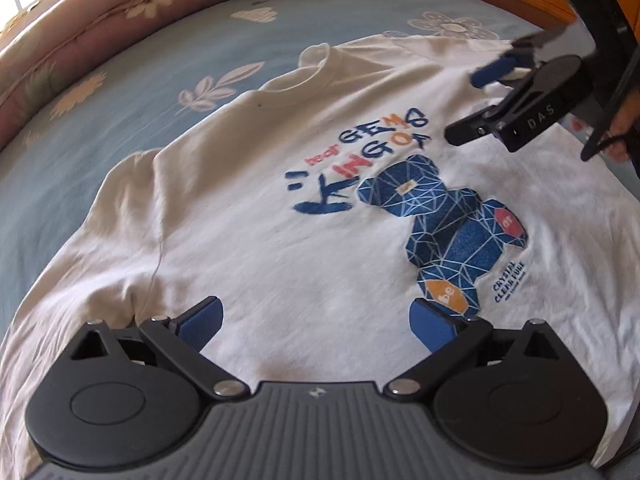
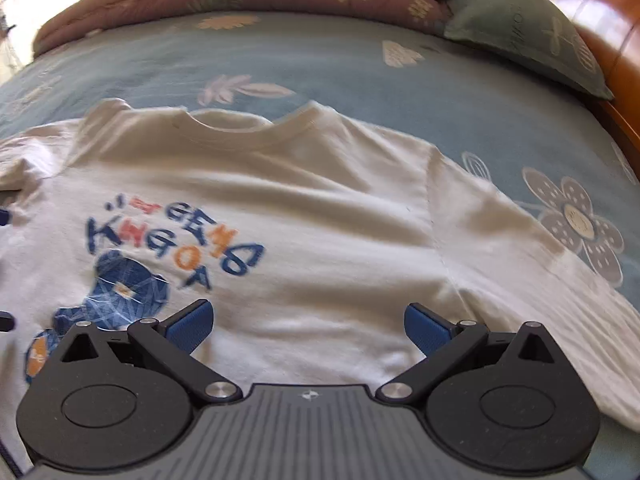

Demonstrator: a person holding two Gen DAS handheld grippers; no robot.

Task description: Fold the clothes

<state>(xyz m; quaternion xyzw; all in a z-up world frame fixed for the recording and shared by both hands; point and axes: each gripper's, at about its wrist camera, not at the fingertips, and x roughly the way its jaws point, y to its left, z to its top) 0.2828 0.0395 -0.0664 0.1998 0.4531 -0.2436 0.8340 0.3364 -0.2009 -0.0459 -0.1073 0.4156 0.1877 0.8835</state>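
Over the white T-shirt [image 1: 248,240], spread print-up on the blue bedspread [image 1: 80,152], both the left gripper [image 1: 316,324] and right gripper [image 2: 308,322] gape wide, empty. Pinch both fabric layers at sleeve seams before lifting.

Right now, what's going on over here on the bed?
A person holds a claw in each hand over a white T-shirt laid flat, print side up, on a blue floral bedsheet. The left claw and the right claw are both open and hold nothing. No fold shows yet: both sleeves lie spread out and the collar points toward the quilt.
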